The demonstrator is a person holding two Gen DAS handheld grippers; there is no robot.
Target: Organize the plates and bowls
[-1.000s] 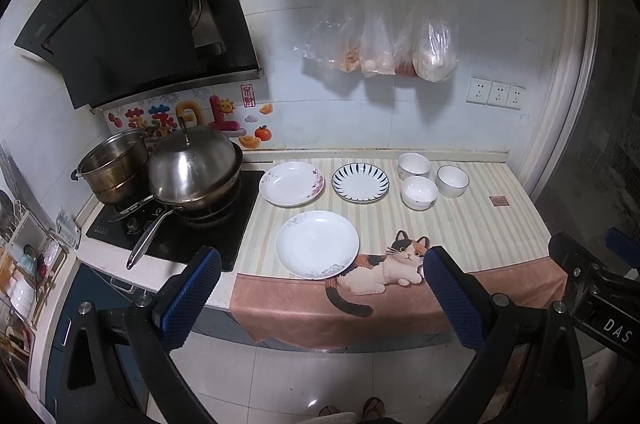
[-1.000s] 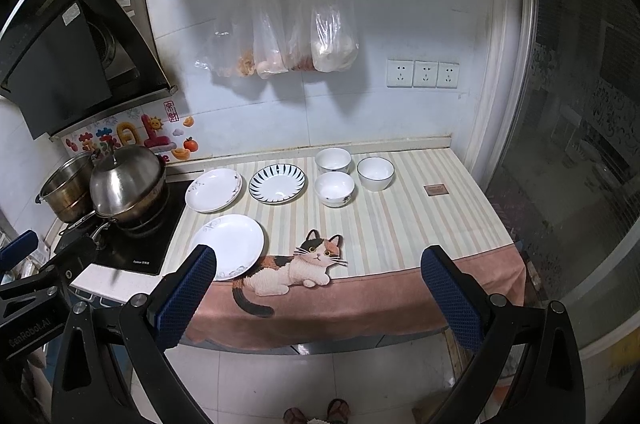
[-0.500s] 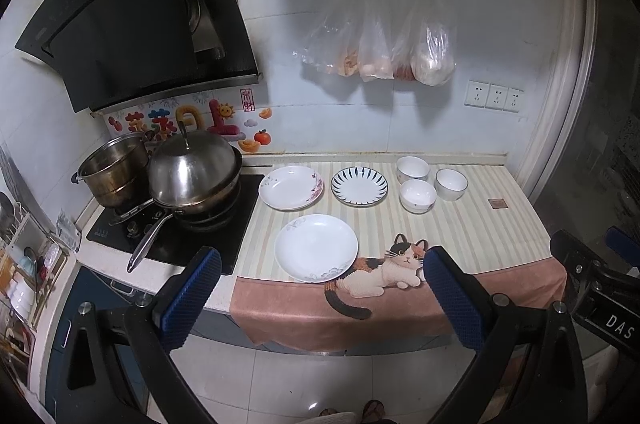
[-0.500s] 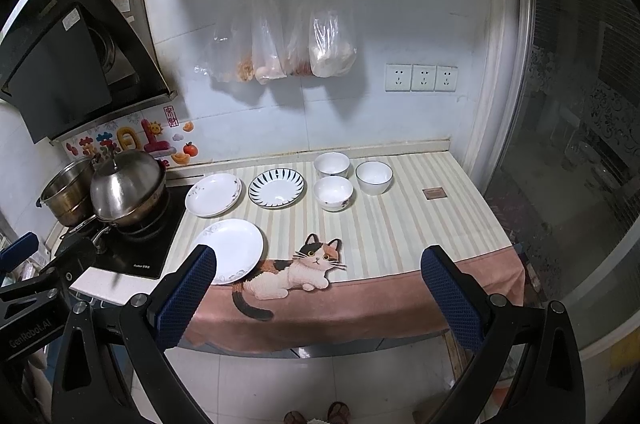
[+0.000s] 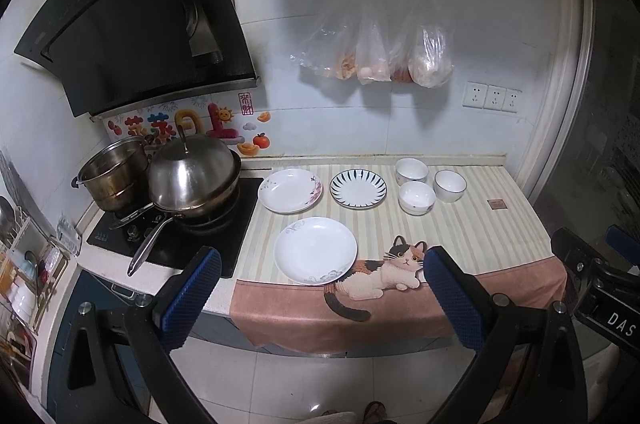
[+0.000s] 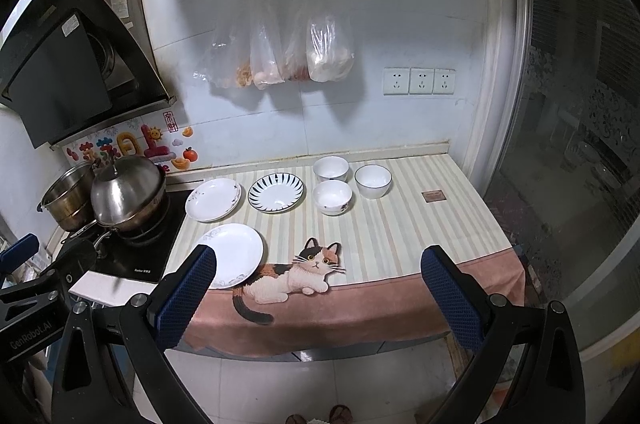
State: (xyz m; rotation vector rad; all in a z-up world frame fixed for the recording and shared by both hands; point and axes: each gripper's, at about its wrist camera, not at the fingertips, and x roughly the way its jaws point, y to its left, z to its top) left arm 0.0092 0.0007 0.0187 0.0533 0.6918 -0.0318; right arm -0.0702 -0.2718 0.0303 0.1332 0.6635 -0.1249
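On the counter lie three plates: a plain white plate [image 5: 315, 249] [image 6: 234, 254] near the front edge, a flowered white plate [image 5: 289, 190] [image 6: 214, 199] behind it, and a blue-striped plate [image 5: 358, 187] [image 6: 275, 191]. Right of them stand three white bowls [image 5: 417, 197] [image 6: 331, 196]. My left gripper [image 5: 320, 288] and right gripper [image 6: 318, 286] are both open and empty, held back from the counter's front edge above the floor.
A striped cloth with a cat picture [image 6: 296, 274] covers the counter and hangs over its front. A lidded pan [image 5: 192, 176] and a steel pot [image 5: 114, 172] sit on the hob at left. Plastic bags [image 6: 280, 40] hang on the wall. A glass door [image 6: 580, 144] is at right.
Both views have drawn slightly back and up from the counter. The plates and bowls have not moved. Both grippers stay open.
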